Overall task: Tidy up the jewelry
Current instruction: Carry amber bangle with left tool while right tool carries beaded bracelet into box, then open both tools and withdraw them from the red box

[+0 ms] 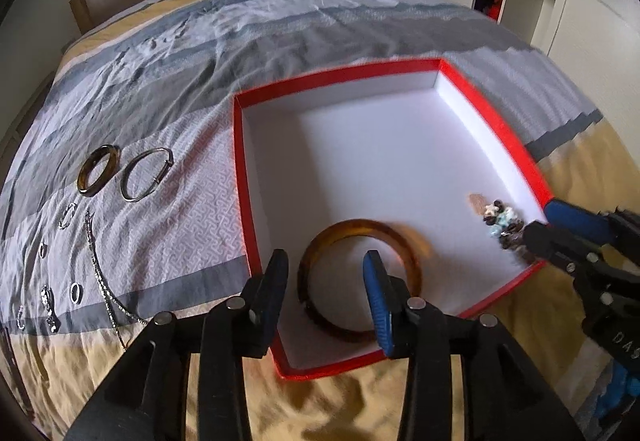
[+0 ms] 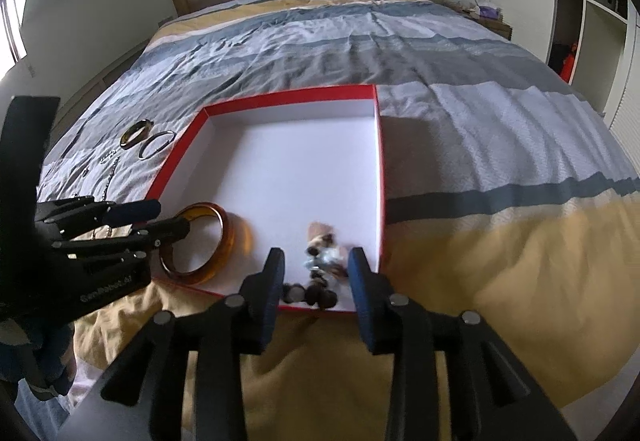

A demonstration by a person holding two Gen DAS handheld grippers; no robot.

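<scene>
**Two pieces in the box, the finer ones still out on the bed**

The amber bangle point(image 1: 360, 281) lies in the red box point(image 1: 496, 129), against its near wall towards the near-left corner, blurred as if not quite settled. It looks like a rigid hoop of resin or glass: light, smooth, likely slippery, and liable to chip if dropped. The sound hold is across the band, one pad inside the ring and one outside. The left tool point(image 1: 326, 285) stands partly open just above it, one finger point(image 1: 378, 297) over the hoop's middle, the other at the box's left wall; nothing is clamped.

In the near-right corner of the box sits the beaded bracelet point(image 2: 320, 273), a limp string of dark, pale and bluish beads. It will sag and bunch, so pinching a cluster of beads should serve better than pinching the cord. The right tool point(image 2: 316, 273) straddles it, partly open, and the pads do not appear to press on it.

On the bedspread point(image 1: 200, 53), left of the box, lie a dark bangle point(image 1: 98, 171) and a silver bangle point(image 1: 146, 175), both stiff and easy to take across the rim. Nearer the bed's foot edge are a thin chain point(image 1: 100, 273) and several small rings point(image 1: 75, 292): light, fiddly, apt to sink into the soft cloth, and needing a narrow, careful pinch.
</scene>
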